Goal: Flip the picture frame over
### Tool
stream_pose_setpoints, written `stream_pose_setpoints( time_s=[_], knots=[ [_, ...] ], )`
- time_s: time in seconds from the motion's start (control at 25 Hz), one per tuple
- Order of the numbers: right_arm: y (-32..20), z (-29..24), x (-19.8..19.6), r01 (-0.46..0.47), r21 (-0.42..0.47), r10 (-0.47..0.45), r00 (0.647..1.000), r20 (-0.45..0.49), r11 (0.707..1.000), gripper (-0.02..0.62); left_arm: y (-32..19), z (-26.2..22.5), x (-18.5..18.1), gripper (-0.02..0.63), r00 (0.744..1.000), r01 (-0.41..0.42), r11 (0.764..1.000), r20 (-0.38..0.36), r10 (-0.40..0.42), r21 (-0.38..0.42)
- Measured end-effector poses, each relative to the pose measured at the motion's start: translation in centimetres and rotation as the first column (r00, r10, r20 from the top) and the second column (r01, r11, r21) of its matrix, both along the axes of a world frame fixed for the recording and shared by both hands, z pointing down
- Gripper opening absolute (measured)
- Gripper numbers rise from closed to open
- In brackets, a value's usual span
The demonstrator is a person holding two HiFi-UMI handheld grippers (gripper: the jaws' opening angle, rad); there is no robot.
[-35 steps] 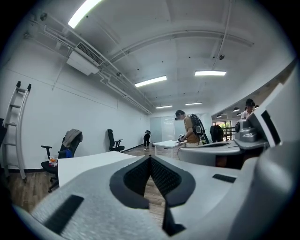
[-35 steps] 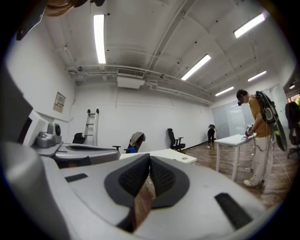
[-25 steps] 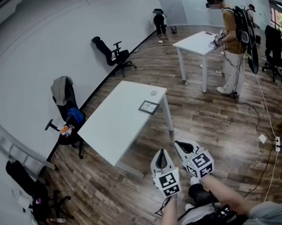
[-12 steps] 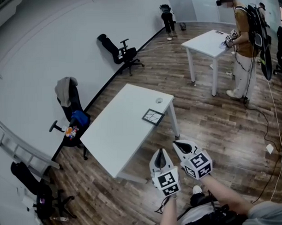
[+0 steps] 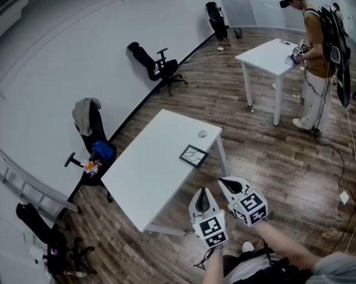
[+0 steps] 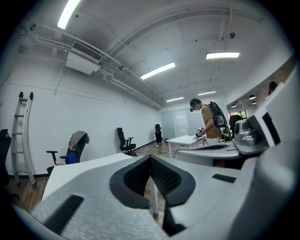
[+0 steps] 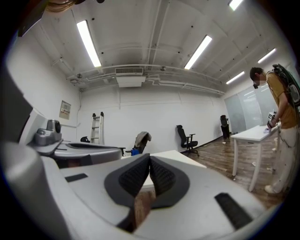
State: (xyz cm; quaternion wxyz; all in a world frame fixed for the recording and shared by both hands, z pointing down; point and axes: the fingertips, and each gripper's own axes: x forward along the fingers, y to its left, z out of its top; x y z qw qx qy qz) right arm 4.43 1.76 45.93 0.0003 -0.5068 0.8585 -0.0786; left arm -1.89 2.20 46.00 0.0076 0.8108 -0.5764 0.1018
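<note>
Head view first: the white bench (image 5: 145, 174) sits lower and nearer in the picture than a second ago, so the person carrying the tools has been walking up to it, and the gap left is small. The picture frame (image 5: 193, 156) lies flat on the bench top, close to the long edge that faces the walker and toward that edge's far corner, with a small round thing (image 5: 202, 133) lying apart from it nearer that corner. The frame looks untouched, so I would say the flip has not begun and this is only the approach. The left claw (image 5: 203, 192) and the right claw (image 5: 222, 181) ride side by side over the wood floor (image 5: 272, 164), short of the bench edge. A second person (image 5: 316, 52) stands at another table (image 5: 268, 52) across the room. Left gripper view: the left claw (image 6: 150, 159) has its jaws pressed together with nothing between them, the bench top (image 6: 79, 168) spreads beyond them, and the frame does not show. Right gripper view: the right claw (image 7: 150, 157) is closed the same way and empty, aimed level at the bench's corner (image 7: 176, 157). Both will need to open before either can take the frame.
</note>
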Motion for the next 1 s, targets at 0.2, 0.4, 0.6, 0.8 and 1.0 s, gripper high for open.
stream_pose_setpoints(
  time_s=[0.2,0.4,0.6,0.8,1.0],
  knots=[
    [-0.5,0.7,0.6,0.006,-0.015,-0.006,1.0,0.011,1.0,0.002,-0.7,0.4,0.6,0.002,1.0,0.009,1.0,0.002,-0.009,-0.006],
    [-1.3,1.3,1.6,-0.006,-0.023,0.006,1.0,0.009,1.0,0.002,-1.4,0.9,1.7,0.002,1.0,-0.007,1.0,0.01,0.007,-0.013],
    [-3.3,1.6,1.8,-0.014,-0.032,0.014,1.0,0.002,0.999,0.002,-3.5,1.2,2.1,0.002,1.0,-0.019,1.0,0.015,0.019,-0.019],
    [-6.1,1.6,1.6,-0.03,-0.03,0.03,1.0,-0.007,0.999,0.002,-6.7,1.2,1.4,0.002,1.0,-0.024,1.0,0.003,0.025,-0.016],
    [-10.0,2.1,1.4,-0.053,-0.04,0.052,0.998,-0.021,0.998,0.002,-10.8,1.9,1.1,0.002,0.999,-0.048,0.998,-0.003,0.048,-0.028]
  ],
)
